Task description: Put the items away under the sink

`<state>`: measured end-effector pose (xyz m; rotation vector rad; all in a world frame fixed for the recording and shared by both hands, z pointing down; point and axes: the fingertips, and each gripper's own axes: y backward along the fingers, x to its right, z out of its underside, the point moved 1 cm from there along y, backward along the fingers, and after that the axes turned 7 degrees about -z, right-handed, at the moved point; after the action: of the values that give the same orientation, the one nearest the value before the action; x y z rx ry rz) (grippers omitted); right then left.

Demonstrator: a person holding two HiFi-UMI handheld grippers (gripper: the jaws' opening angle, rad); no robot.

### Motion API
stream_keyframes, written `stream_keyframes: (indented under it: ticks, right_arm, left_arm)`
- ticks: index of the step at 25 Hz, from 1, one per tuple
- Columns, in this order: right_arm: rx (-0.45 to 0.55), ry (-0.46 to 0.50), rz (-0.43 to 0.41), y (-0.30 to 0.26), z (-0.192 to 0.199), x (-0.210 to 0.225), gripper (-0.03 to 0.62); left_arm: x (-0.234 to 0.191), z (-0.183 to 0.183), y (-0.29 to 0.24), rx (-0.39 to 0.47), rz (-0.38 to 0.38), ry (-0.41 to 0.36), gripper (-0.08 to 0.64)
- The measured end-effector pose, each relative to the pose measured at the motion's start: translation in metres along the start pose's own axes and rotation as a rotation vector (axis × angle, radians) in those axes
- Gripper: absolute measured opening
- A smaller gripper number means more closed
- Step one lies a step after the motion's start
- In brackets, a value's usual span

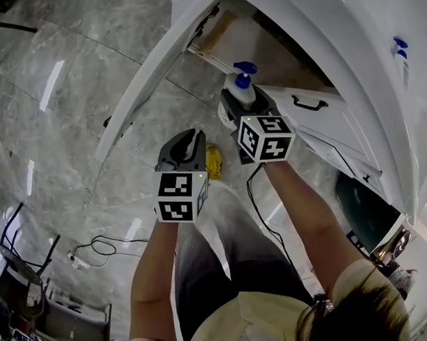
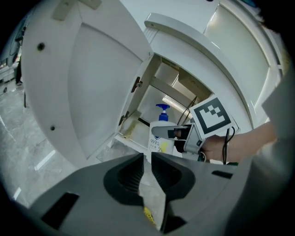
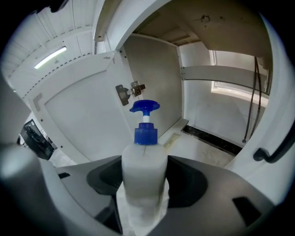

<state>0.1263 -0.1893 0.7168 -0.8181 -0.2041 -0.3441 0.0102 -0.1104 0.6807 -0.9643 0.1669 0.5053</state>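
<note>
A white pump bottle [image 1: 240, 87] with a blue pump head [image 3: 144, 120] stands upright between the jaws of my right gripper [image 1: 238, 101], which is shut on its body [image 3: 144, 177]. The bottle is held at the mouth of the open under-sink cabinet [image 1: 269, 49], just above its floor [image 3: 207, 145]. Lower and to the left, my left gripper [image 1: 191, 138] is shut on a thin white and yellow packet [image 2: 152, 203], whose yellow end [image 1: 213, 161] hangs below the jaws. In the left gripper view the bottle [image 2: 161, 133] and the right gripper [image 2: 186, 136] show ahead, before the cabinet opening.
The white cabinet door [image 1: 154, 77] stands swung open at the left, hinge [image 3: 131, 90] on its inner edge. A dark cable [image 3: 254, 87] hangs inside the cabinet at the right. A drawer with a black handle [image 1: 309, 103] is right of the opening. Cords [image 1: 97, 247] lie on the marble floor.
</note>
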Motion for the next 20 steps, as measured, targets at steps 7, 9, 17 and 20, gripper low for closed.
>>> stream_keyframes:
  ticks: [7,9,17,20]
  right_arm:
    - [0.012,0.037,0.021,-0.023,0.002,0.018,0.279]
    - [0.013,0.041,0.028,-0.029,0.002,0.022,0.279]
    - [0.034,0.08,0.031,-0.054,0.003,0.036,0.279]
    - [0.04,0.092,0.037,-0.062,0.004,0.041,0.28]
  left_arm:
    - [-0.006,0.008,-0.023,0.006,-0.005,-0.002,0.083]
    - [-0.008,0.009,-0.029,0.007,-0.003,0.003,0.083]
    - [-0.019,0.011,-0.054,0.019,-0.023,0.025,0.083]
    - [-0.023,0.012,-0.064,0.025,-0.026,0.033,0.083]
